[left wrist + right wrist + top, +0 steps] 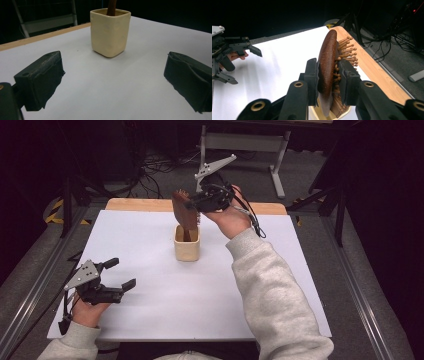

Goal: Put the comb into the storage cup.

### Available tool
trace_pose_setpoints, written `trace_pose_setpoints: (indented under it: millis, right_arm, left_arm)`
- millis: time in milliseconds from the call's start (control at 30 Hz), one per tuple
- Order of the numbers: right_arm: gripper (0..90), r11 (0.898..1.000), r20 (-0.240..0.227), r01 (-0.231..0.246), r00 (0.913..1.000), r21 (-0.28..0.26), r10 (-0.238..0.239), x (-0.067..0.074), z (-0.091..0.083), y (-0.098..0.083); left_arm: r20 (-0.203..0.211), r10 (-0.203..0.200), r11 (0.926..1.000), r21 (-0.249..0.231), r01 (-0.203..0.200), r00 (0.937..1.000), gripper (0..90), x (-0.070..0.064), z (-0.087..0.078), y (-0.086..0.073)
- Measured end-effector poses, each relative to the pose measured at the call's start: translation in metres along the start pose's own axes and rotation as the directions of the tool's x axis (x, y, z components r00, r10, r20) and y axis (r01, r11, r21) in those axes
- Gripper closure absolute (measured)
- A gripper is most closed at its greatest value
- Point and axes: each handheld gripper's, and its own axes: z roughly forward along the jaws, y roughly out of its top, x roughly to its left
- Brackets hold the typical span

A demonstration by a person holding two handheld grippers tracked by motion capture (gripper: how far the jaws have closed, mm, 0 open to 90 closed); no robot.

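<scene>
A brown wooden hairbrush (184, 210) stands head up with its handle down inside a cream square cup (187, 245) in the middle of the white table. My right gripper (196, 203) is shut on the brush head; in the right gripper view the jaws squeeze the hairbrush (327, 65) from back and bristle side, above the cup (317, 115). My left gripper (122, 274) rests open near the table's front left corner, nothing between its jaws. In the left gripper view the cup (110, 31) stands ahead of the wide-apart fingers (40, 77), the brush handle (111, 7) rising from it.
The white sheet (150, 310) covers a wooden tabletop whose far edge (135, 205) shows bare. A metal stand (240, 142) and cables lie on the floor beyond. In the right gripper view the left gripper (227, 53) sits farther off on the sheet.
</scene>
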Motion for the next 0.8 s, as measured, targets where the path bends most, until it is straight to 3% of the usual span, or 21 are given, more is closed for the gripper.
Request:
trace_pose_setpoints:
  millis: [800]
  right_arm:
    - [71.3, 0.999, -0.020, -0.007, 0.9998, 0.054, 0.008, 0.000, 0.022, -0.014]
  left_arm:
    - [0.004, 0.002, 1.0000, 0.005, -0.002, 1.0000, 3.6, -0.001, 0.001, 0.000]
